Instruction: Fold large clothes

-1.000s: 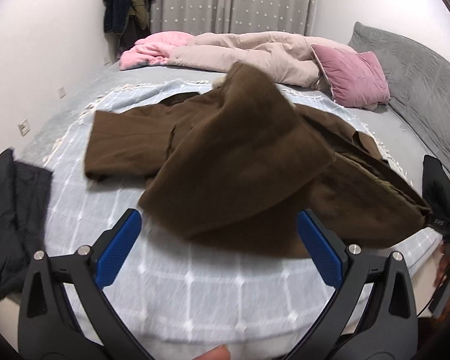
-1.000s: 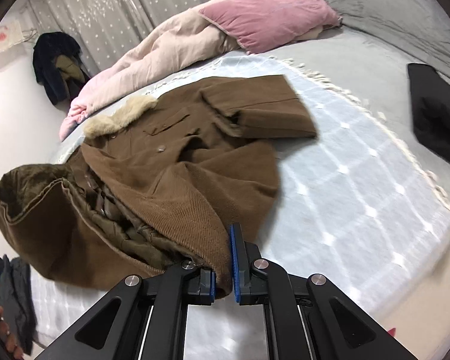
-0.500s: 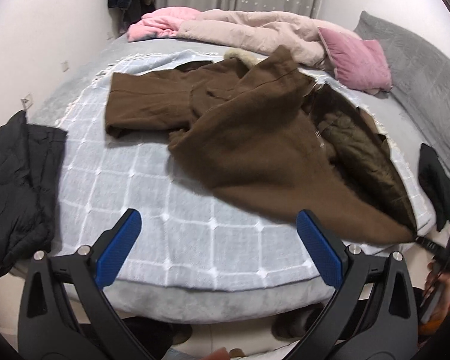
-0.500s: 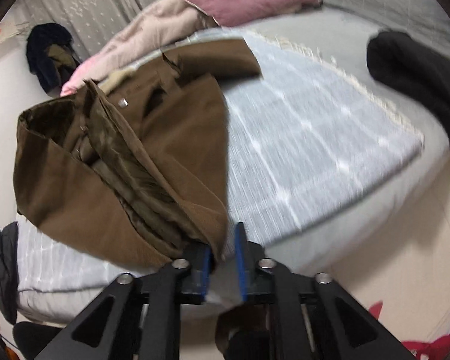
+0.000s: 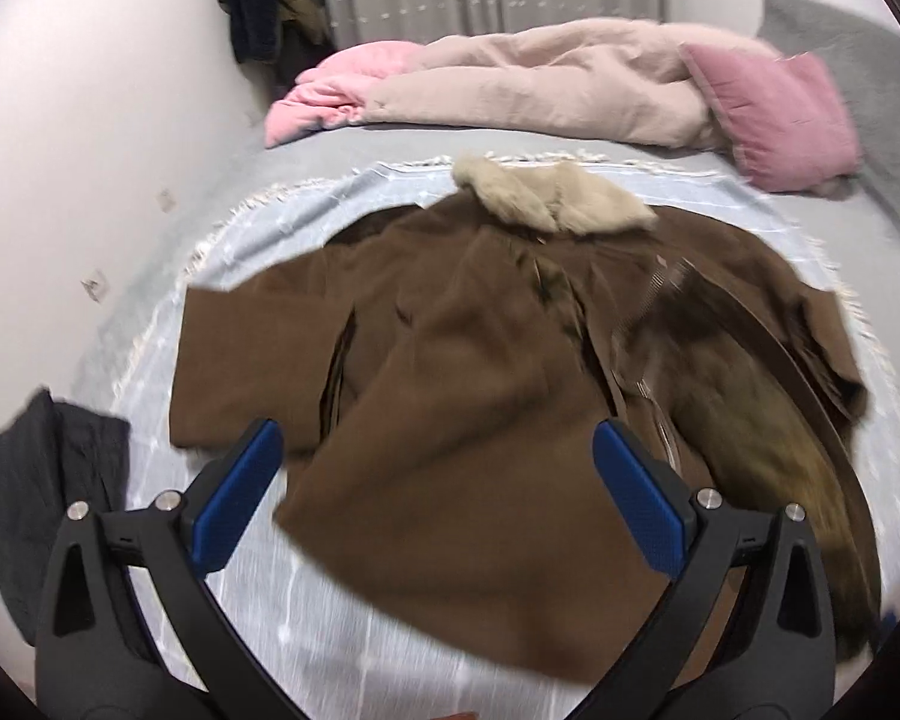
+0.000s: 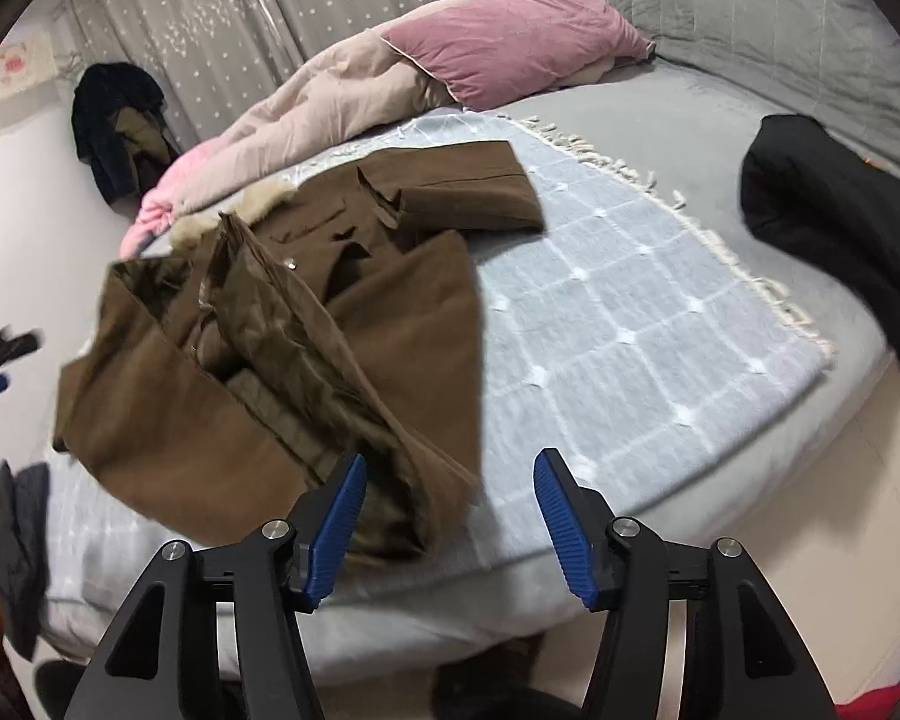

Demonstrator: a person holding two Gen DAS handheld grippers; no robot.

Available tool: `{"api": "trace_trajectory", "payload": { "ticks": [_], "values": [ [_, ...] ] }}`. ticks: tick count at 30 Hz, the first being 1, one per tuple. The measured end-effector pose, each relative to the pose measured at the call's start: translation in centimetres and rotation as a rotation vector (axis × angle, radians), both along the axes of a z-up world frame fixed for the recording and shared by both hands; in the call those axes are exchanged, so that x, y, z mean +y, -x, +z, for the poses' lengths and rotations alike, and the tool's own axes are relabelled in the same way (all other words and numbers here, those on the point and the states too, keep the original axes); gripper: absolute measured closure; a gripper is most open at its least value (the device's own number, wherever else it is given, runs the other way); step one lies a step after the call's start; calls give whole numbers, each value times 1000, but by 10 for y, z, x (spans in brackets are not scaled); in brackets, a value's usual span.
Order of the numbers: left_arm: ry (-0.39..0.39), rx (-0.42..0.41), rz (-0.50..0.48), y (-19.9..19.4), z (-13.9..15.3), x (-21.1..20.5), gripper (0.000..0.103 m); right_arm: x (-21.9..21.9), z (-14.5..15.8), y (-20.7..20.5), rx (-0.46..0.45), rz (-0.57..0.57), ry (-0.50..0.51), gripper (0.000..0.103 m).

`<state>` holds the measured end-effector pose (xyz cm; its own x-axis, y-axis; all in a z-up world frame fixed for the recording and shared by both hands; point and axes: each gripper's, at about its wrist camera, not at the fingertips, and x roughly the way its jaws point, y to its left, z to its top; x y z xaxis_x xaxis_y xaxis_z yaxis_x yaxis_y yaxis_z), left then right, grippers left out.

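One brown coat [image 5: 480, 396] lies between two empty tongs: left [image 5: 432, 480] apart, right [image 6: 447, 525] opening.

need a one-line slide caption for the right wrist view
Right claw opening beside the hem of a brown coat spread on a checked blanket.

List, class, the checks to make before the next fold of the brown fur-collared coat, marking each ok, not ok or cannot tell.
1. Right gripper clear of the brown fur-collared coat: ok, jaws opening, pads off the cloth.
2. Left gripper open and empty: ok.
3. Coat lying flat: not ok, front flap thrown open, lining showing.
4. Sleeve laid out: ok.
5. Coat on the pale blue checked blanket: ok.
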<state>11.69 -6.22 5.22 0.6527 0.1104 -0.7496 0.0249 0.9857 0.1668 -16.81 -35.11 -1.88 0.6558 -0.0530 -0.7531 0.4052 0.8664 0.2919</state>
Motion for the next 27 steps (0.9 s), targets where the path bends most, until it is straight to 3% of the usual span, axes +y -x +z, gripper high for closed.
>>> {"api": "trace_trajectory", "payload": {
  "ticks": [3,7,11,13,16,19,24,27],
  "values": [
    [-102,53,59,-45,-17,-28,0,3,-10,-11,-1,-8,-31,44],
    [-154,119,154,-87,-47,-40,0,10,-27,-25,6,-12,-50,44],
    [-257,181,224,-118,-83,-48,0,9,-42,-38,56,-26,-26,44],
    [-317,225,263,-130,-104,-47,0,3,-48,-42,62,-31,-71,44],
    [-337,258,286,-138,-124,-41,0,-3,-55,-49,86,-44,-105,44],
    [-312,280,276,-138,-133,-34,17,-6,-60,-53,107,-42,-116,44],
    [-280,294,197,-129,-127,-17,78,-3,-62,-54,126,-36,-98,44],
    [-172,246,132,-107,-104,9,92,-3,-63,-52,130,-33,-100,44]
  ]
}}
